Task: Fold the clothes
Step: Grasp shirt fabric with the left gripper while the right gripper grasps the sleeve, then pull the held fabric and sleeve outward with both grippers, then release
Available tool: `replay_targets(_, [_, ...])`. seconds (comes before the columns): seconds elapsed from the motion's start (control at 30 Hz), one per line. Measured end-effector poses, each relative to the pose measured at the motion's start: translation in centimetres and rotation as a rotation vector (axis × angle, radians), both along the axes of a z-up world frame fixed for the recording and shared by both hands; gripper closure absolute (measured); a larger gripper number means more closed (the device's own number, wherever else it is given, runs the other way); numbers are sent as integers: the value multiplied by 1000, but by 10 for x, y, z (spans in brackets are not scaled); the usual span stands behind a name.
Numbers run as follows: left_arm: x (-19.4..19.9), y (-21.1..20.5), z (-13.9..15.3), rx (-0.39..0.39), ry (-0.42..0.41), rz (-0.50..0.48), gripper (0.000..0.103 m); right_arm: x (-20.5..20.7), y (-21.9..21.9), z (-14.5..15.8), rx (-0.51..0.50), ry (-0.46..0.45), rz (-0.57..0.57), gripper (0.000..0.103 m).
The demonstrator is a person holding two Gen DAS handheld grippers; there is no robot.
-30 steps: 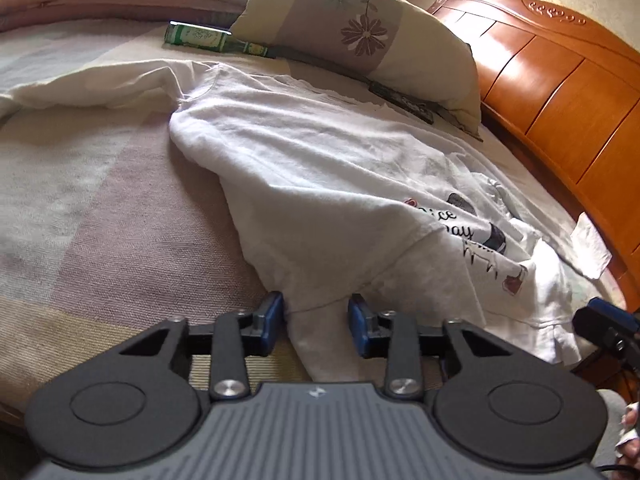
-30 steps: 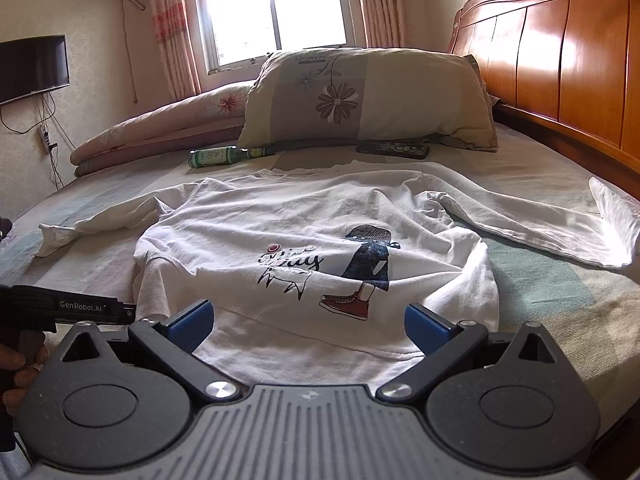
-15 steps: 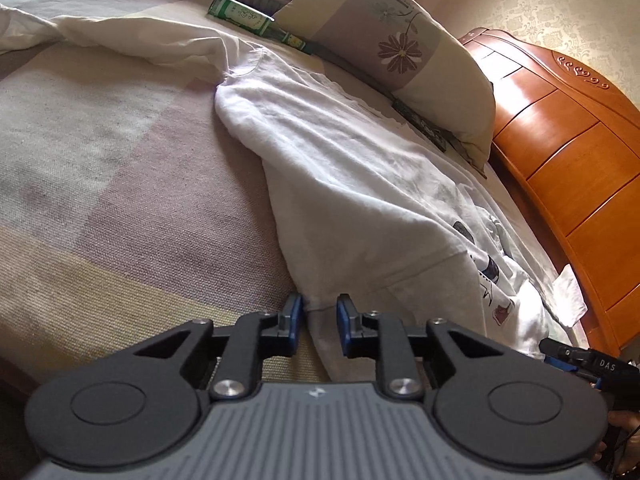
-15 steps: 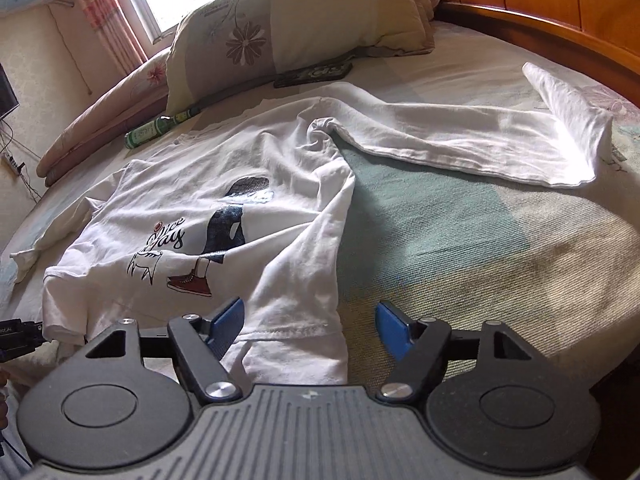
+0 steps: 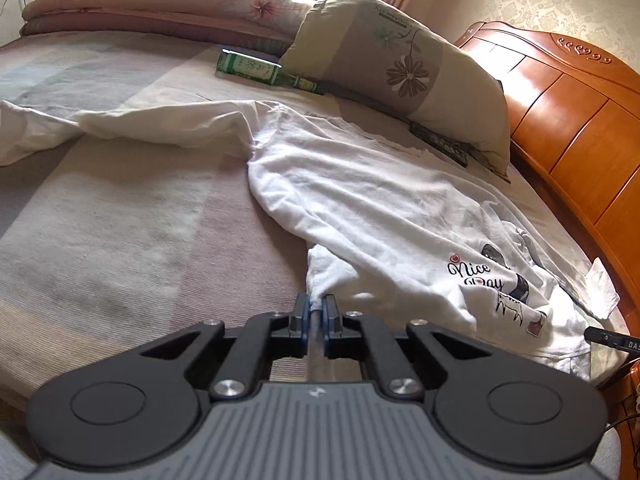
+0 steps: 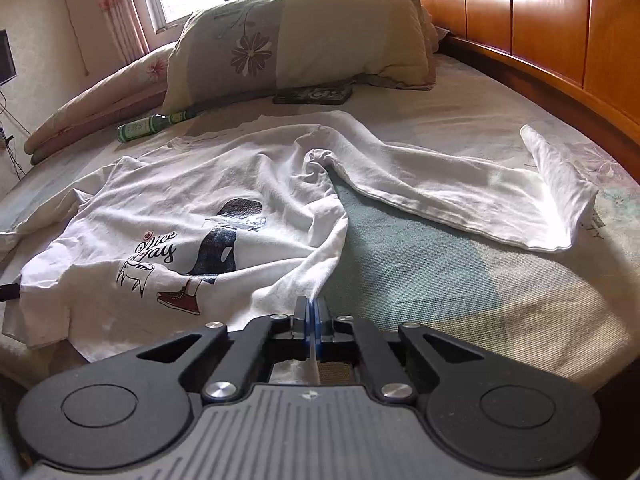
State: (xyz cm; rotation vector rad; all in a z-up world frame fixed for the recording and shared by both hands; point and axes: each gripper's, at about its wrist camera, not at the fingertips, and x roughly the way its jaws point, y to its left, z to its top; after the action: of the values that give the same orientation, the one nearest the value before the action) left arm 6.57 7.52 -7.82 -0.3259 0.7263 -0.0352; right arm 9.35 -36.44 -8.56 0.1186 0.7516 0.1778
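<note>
The left hand-held gripper (image 5: 315, 312) and right hand-held gripper (image 6: 311, 316), each clamped on a near hem corner, hold the white long-sleeved printed cotton shirt (image 6: 208, 216), which stretches away (collar farthest) across the bed (image 6: 420, 280).

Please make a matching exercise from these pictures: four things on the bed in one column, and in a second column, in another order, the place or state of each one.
Things:
1. white shirt
2. green bottle
3. dark remote
4. flowered pillow

Places or states:
a. leans near the wooden headboard
b. lies flat in front of the pillow
c. hem pinched by both grippers
d. lies on its side, left of the pillow

Pairs: 1-c, 2-d, 3-b, 4-a
</note>
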Motion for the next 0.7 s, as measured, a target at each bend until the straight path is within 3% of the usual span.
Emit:
replay_targets(0.07, [-5, 11, 7, -5, 8, -8, 99, -1, -7, 6, -13, -10, -15, 100])
replay_targets(0.17, [-13, 22, 12, -34, 2, -16, 98, 3, -17, 5, 68, 38, 15, 94])
replay_targets(0.23, [-14, 26, 7, -45, -2, -17, 96, 3, -14, -4, 89, 62, 45, 76])
replay_targets(0.27, [-12, 28, 1, -67, 20, -17, 90, 5, -10, -10, 84, 79, 61, 58])
replay_targets(0.3, [-10, 30, -6, -81, 41, -15, 78, 6, -7, -17, 87, 95, 76, 50])
replay_targets(0.37, [-9, 31, -18, -74, 72, -8, 66, 8, -5, -31, 119, 122, 95, 49])
replay_targets(0.47, [-10, 33, -32, -75, 101, 0, 62, 11, -10, -35, 184, 112, 102, 46])
replay_targets(0.53, [-14, 32, -35, -104, 91, -9, 59, 14, -9, -36, 221, 119, 123, 50])
replay_targets(0.6, [-13, 27, -36, -120, 101, -55, 64, 16, -2, -38, 204, 124, 144, 71])
replay_targets(0.63, [-11, 23, -37, -109, 110, -70, 74, 17, 3, -37, 176, 119, 149, 77])
replay_targets(0.67, [-9, 19, -37, -98, 122, -78, 101, 18, 5, -36, 162, 119, 148, 92])
replay_targets(0.7, [-8, 18, -36, -88, 129, -75, 100, 18, 6, -33, 152, 114, 146, 92])
